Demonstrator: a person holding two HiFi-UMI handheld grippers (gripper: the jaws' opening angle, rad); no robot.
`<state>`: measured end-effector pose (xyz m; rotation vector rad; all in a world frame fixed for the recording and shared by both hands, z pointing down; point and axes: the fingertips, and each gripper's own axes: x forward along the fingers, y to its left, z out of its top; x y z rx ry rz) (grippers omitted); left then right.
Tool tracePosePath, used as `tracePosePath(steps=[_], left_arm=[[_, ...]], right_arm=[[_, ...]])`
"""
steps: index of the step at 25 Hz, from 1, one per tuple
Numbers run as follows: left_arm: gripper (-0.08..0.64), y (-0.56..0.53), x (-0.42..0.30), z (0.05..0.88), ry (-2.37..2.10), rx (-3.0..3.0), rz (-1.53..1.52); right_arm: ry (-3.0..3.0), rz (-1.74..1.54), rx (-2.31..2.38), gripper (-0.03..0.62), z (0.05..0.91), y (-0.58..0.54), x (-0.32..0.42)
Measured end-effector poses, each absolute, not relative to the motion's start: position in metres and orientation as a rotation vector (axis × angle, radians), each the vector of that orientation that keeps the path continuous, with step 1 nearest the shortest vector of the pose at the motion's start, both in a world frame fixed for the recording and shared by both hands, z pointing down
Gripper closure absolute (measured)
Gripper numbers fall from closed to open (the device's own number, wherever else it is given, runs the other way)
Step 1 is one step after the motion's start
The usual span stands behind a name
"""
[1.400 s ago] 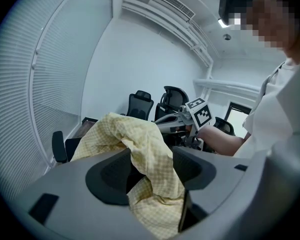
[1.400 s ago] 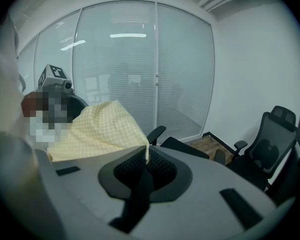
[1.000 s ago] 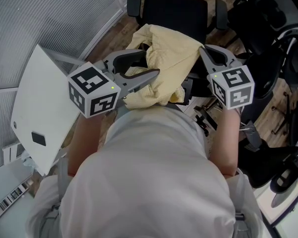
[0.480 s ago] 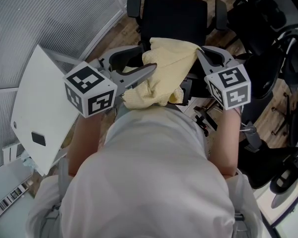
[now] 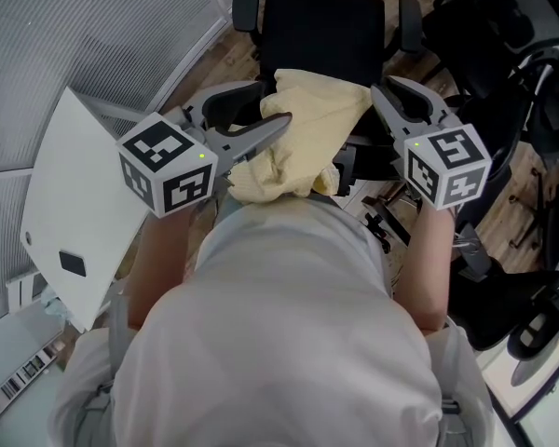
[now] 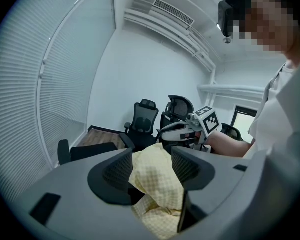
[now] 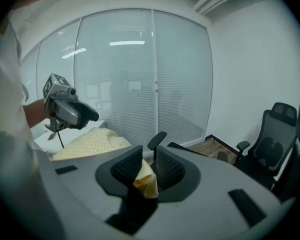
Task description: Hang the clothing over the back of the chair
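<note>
The yellow clothing [image 5: 307,133] already lies bunched over the top edge of the chair [image 5: 321,26] back, so the hanging seems nearly done; only releasing is left. The left gripper [image 6: 152,166] stands wide and is closing slightly, the right gripper [image 7: 144,166] is opening, both with loose cloth between the jaws. No writing is readable

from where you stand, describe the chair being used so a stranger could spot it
Next to the slatted glass wall, on the wooden floor, a black office chair stands straight ahead of the person, seat facing away. Unlike the black chairs crowded at the right, it has yellow clothing bunched over its back.
</note>
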<state>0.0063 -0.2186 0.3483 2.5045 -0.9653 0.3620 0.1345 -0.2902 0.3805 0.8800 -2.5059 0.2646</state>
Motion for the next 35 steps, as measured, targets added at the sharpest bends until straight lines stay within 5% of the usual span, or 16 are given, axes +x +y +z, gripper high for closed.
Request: tracePosePath(steps=[14,35], left_arm=[[0.311,-0.233,-0.005,0.338,-1.116,2.555,0.337],[0.507,-0.256,-0.019,0.306,-1.414,2.614,0.197]], right_arm=[[-2.684,0.296,1.035,0.514,0.338,-0.297,0.126],[-2.861,0.392,1.054,0.571,0.305,-0.298,0.127]])
